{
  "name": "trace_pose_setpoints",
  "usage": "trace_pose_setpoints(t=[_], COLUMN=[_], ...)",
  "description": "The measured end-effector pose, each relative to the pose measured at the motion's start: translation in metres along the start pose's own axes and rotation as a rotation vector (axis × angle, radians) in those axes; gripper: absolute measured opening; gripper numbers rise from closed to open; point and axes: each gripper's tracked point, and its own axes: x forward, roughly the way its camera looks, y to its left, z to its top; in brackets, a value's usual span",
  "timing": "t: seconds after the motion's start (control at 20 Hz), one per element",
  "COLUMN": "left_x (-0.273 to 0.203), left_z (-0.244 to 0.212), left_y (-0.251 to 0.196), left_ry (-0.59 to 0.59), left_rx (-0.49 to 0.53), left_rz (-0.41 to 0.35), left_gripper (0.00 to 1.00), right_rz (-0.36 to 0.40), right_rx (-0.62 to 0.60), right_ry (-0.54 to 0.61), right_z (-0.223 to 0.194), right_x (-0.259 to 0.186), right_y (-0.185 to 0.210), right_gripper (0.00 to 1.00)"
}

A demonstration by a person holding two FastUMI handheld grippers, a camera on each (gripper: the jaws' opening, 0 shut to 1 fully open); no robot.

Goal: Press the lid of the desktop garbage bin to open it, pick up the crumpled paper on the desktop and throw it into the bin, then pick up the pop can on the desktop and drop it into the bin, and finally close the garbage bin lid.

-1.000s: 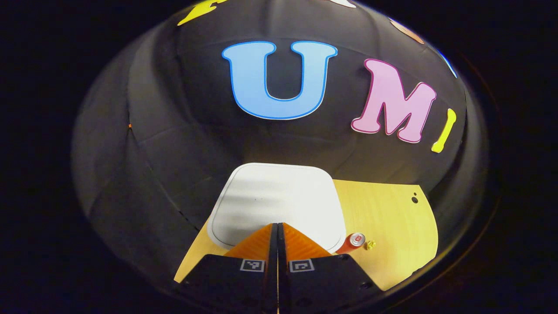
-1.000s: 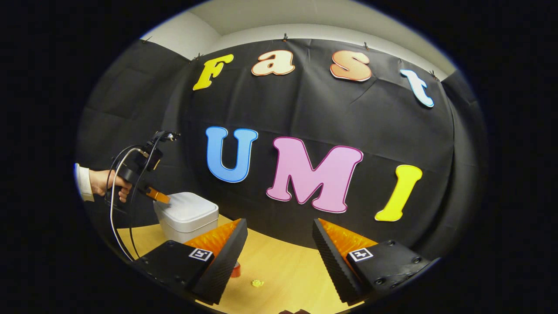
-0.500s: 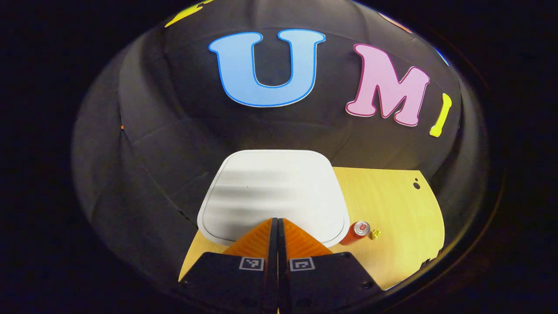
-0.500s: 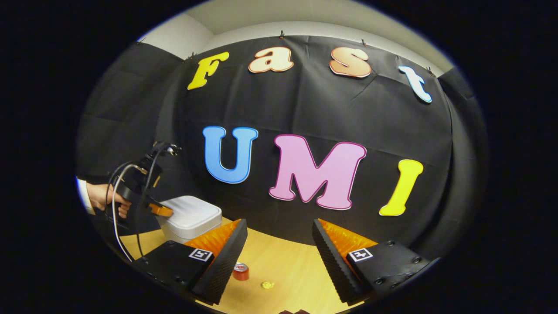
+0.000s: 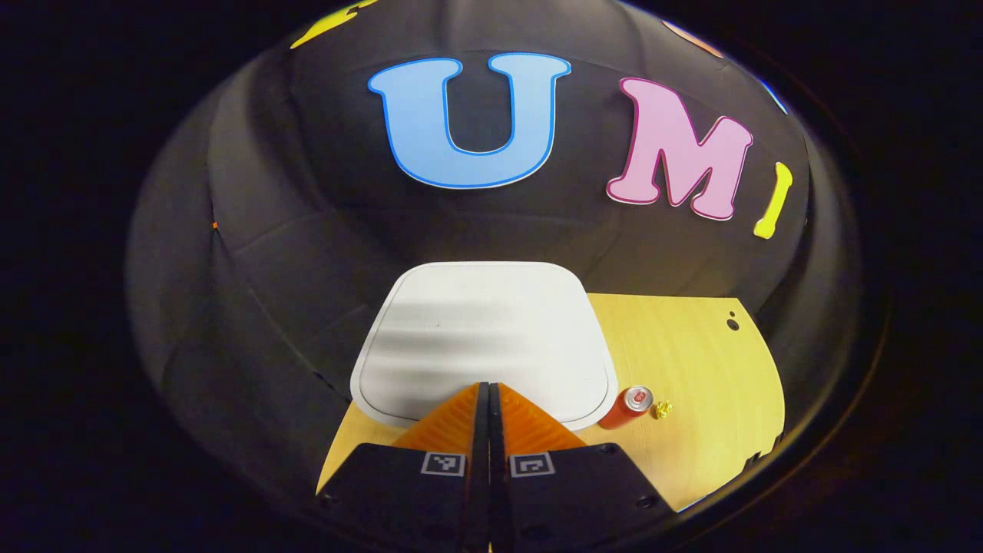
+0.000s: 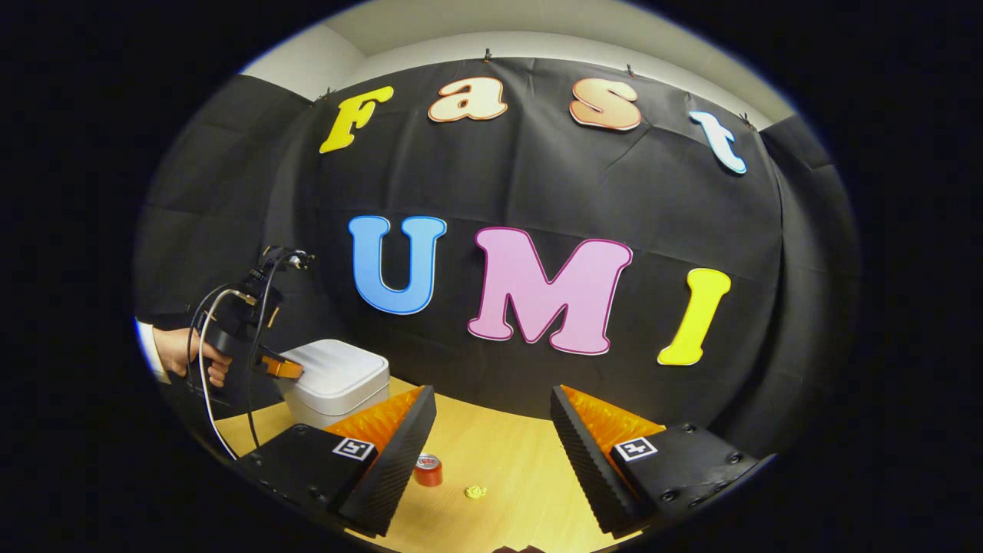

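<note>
A: Here, in the left gripper view, my left gripper (image 5: 489, 388) has its fingers closed together, empty, tips on the near edge of the lid (image 5: 484, 338) of the bin (image 6: 332, 382). The pop can (image 5: 628, 406) and crumpled paper (image 5: 661, 409) lie just right of it.

B: Risks?

A: I judge the tips could slide off the smooth lid, or shove the bin along the wooden desktop (image 5: 691, 361).

B: And the right gripper view?

A: My right gripper (image 6: 491, 438) hangs open and empty above can and paper; black cloth walls the booth.
</note>
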Motion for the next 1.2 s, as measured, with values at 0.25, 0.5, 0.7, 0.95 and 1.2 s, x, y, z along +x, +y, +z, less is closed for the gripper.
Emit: trace_pose_setpoints(t=[0.25, 0.5, 0.7, 0.95, 1.2], left_x=[-0.005, -0.023, -0.05, -0.105, -0.153], left_z=[0.003, 0.029, 0.063, 0.085, 0.08], left_y=[0.012, 0.023, 0.019, 0.012, 0.004], left_ry=[-0.024, -0.142, -0.246, -0.346, -0.394], left_rx=[-0.018, -0.036, -0.016, -0.045, -0.026], left_rz=[0.037, 0.05, 0.053, 0.017, 0.009], left_gripper=[0.08, 0.08, 0.08, 0.08, 0.08], right_rz=[-0.018, -0.037, -0.038, -0.031, -0.017], right_rx=[0.011, 0.011, 0.006, 0.007, -0.035], right_ry=[-0.004, -0.02, 0.0, 0.022, 0.058], right_z=[0.002, 0.004, -0.003, -0.012, -0.028], right_x=[0.004, 0.007, 0.012, 0.024, 0.039], right_y=[-0.009, -0.02, -0.024, -0.024, -0.026], right_gripper=[0.94, 0.96, 0.96, 0.96, 0.96])
